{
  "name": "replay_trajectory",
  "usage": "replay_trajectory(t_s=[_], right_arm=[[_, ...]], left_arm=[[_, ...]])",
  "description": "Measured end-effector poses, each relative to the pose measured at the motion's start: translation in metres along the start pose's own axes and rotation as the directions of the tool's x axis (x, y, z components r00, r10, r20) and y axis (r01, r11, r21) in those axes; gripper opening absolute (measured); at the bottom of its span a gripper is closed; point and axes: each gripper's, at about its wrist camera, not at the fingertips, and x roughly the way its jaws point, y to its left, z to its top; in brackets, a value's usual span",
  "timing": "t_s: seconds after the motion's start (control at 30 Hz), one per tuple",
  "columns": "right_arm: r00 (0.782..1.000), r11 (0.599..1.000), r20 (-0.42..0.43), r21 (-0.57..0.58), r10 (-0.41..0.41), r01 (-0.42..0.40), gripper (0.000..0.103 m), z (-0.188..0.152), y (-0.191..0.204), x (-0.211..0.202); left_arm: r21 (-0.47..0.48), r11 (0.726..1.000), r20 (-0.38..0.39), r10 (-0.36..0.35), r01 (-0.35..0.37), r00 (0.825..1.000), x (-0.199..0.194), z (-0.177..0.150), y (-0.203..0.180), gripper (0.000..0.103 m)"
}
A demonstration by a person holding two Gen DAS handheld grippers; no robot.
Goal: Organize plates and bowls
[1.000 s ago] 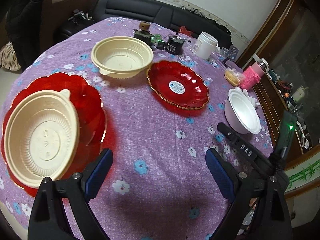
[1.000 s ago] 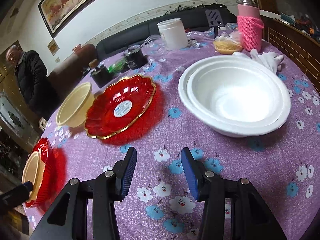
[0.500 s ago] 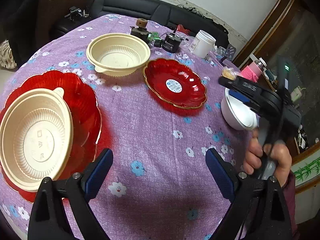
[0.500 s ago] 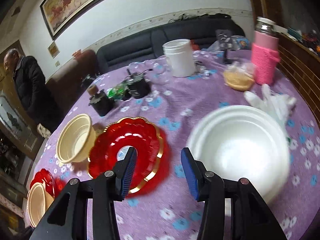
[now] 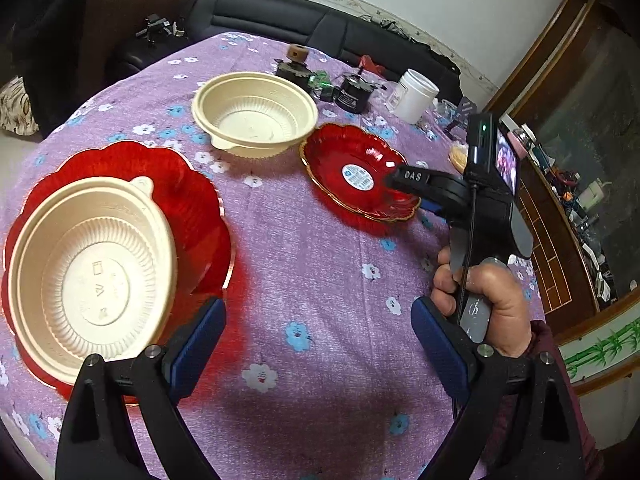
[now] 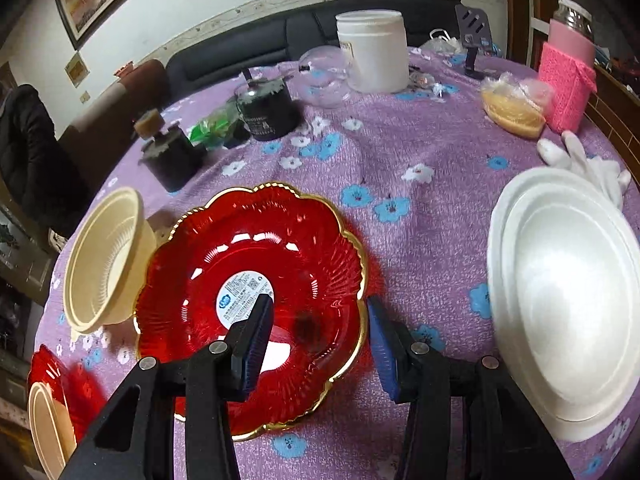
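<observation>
A red gold-rimmed plate [image 6: 280,264] with a white label lies mid-table; it also shows in the left wrist view [image 5: 352,160]. My right gripper [image 6: 316,320] is open and straddles its near right rim, one finger over the plate and one outside; it also shows in the left wrist view [image 5: 404,184]. A cream bowl [image 5: 254,114] stands left of that plate. Another cream bowl [image 5: 86,272] sits in a second red plate [image 5: 188,196] at the near left. My left gripper [image 5: 318,332] is open and empty over bare cloth. A white bowl [image 6: 568,300] stands at the right.
The round table has a purple flowered cloth [image 5: 304,248]. At the back stand a white jar [image 6: 374,52], dark pots [image 6: 266,110], a pink-sleeved bottle [image 6: 566,76], a bagged food item [image 6: 512,108] and a white glove [image 6: 588,168]. A dark sofa [image 5: 320,32] lies behind.
My right gripper has swung left from the white bowl and come down over the labelled red plate's rim. The left gripper has stayed nearly still.
</observation>
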Motion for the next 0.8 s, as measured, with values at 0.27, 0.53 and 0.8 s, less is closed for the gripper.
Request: replay_trajectory(t_s=[0.27, 0.53, 0.8], right_arm=[[1.0, 1.0, -0.017, -0.008, -0.014, 0.014, 0.02, -0.001, -0.007, 0.004], [0.999, 0.999, -0.041, -0.05, 0.014, -0.016, 0.017, -0.027, -0.005, -0.017], [0.993, 0.997, -0.092, -0.031, 0.069, -0.072, 0.017, -0.074, -0.041, -0.052]], left_arm=[[-0.009, 1.0, 0.003, -0.003, 0.003, 1.0, -0.004, -0.006, 0.004, 0.093], [-0.015, 1.0, 0.008, -0.005, 0.005, 1.0, -0.009, -0.007, 0.003, 0.093], [-0.011, 1.0, 0.014, -0.008, 0.008, 1.0, -0.013, -0.009, 0.0, 0.093]])
